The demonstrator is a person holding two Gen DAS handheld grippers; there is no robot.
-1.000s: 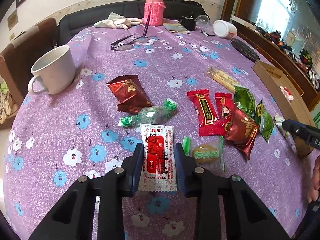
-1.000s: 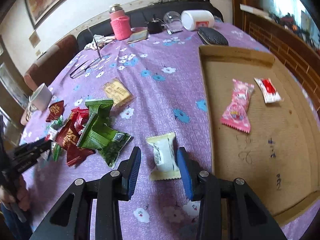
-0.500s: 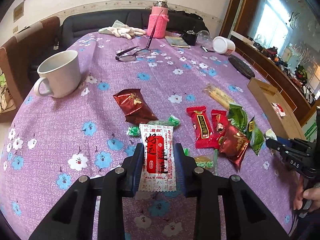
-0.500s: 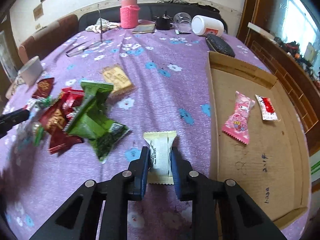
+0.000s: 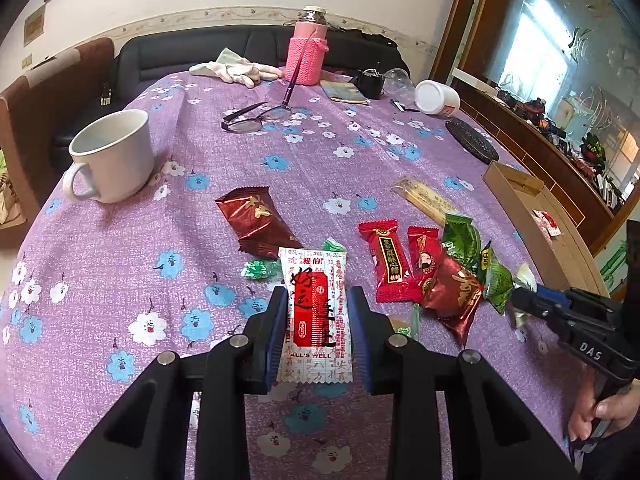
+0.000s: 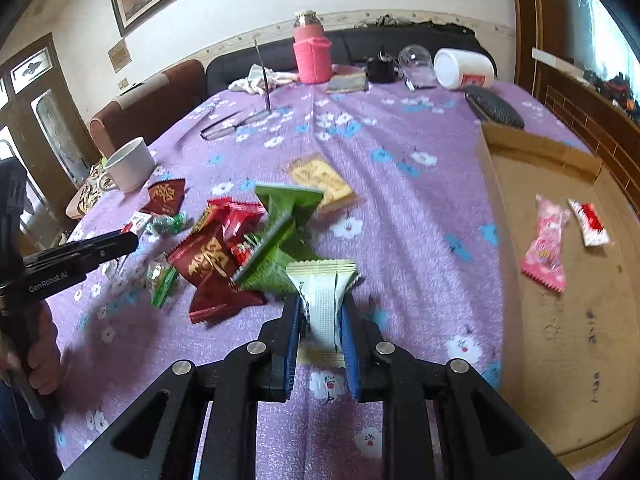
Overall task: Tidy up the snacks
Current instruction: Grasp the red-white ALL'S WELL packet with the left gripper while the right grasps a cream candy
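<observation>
My left gripper (image 5: pixel 316 320) clenched on white-red packet (image 5: pixel 314 312); right gripper (image 6: pixel 320 332) clenched on cream packet (image 6: pixel 322 300), both lifted off cloth. Cardboard tray (image 6: pixel 560 360) at 3 o'clock holds pink candy (image 6: pixel 546 248) and small red-white sachet (image 6: pixel 590 222). I judge task early: snack pile (image 6: pixel 240 248) at 10 o'clock unsorted. Mug (image 5: pixel 110 156), glasses (image 5: pixel 252 118) well clear; tray wall needs clearing.

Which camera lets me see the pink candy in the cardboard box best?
The right wrist view. There the pink crinkle-edged candy packet lies in plain sight on the floor of the shallow cardboard box. In the left wrist view the box is far off and edge-on; its wall hides that candy.
</observation>
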